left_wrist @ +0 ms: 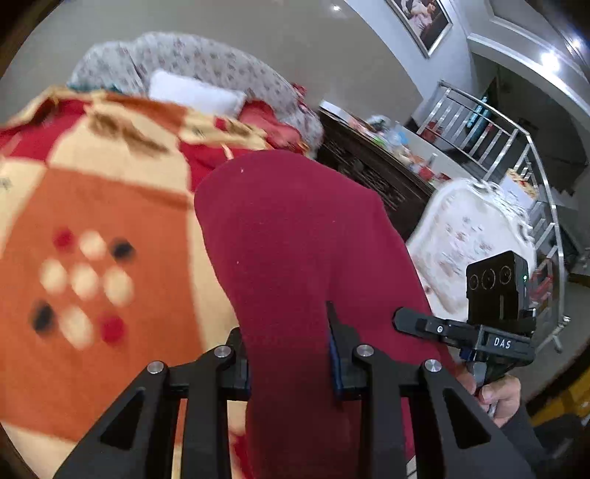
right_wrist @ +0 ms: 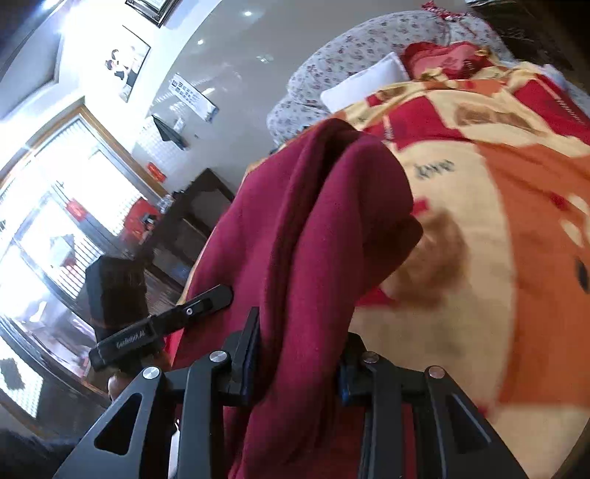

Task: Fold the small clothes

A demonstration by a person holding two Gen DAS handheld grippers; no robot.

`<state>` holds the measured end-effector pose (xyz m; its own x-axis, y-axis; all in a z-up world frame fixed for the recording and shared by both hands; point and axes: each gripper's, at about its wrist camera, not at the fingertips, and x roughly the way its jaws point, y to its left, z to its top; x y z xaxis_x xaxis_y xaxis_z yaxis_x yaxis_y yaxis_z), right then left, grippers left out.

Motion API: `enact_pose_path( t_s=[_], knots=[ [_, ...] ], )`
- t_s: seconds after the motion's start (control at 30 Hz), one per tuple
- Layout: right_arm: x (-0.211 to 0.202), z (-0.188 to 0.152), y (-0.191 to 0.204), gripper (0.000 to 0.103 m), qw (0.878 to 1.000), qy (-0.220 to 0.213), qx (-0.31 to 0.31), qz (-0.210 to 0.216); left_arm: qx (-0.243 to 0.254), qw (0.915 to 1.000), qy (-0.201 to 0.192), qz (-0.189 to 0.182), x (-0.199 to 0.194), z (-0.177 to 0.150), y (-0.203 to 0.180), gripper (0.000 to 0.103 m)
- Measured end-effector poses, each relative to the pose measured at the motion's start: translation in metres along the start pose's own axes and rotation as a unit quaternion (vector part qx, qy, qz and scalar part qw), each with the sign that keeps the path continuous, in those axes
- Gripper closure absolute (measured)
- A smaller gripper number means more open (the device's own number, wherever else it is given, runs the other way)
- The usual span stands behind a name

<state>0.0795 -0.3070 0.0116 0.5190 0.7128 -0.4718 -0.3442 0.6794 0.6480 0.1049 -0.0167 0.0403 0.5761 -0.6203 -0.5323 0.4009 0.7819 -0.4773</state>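
Gripping the maroon garment [left_wrist: 295, 239] above the blanket [left_wrist: 92, 206], both the left gripper [left_wrist: 291, 353] and right gripper [right_wrist: 298, 353] are clamped on bunched cloth, which could slip free.

We see a bed under a patterned orange, red and cream blanket [left_wrist: 110, 206], a white pillow [left_wrist: 195, 92] against floral bedding [right_wrist: 368, 48], a dark carved cabinet [left_wrist: 368, 165], a steel stair railing [left_wrist: 516, 154], framed pictures [left_wrist: 424, 18], and bright windows [right_wrist: 73, 173].
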Motion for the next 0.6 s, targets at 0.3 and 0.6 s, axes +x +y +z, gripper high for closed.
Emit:
enact_pose_path(
  t_s=[0.3,0.6],
  knots=[
    [0.119,0.071,-0.017,0.067,0.999,0.037,0.010,0.014,-0.012,0.9958,0.033,0.084,0.056,0.038,0.096,0.073],
    [0.136,0.054,-0.066,0.051,0.996,0.061,0.062,-0.011,0.014,0.9928,0.021,0.117,0.032,0.012,0.109,0.058]
  ],
)
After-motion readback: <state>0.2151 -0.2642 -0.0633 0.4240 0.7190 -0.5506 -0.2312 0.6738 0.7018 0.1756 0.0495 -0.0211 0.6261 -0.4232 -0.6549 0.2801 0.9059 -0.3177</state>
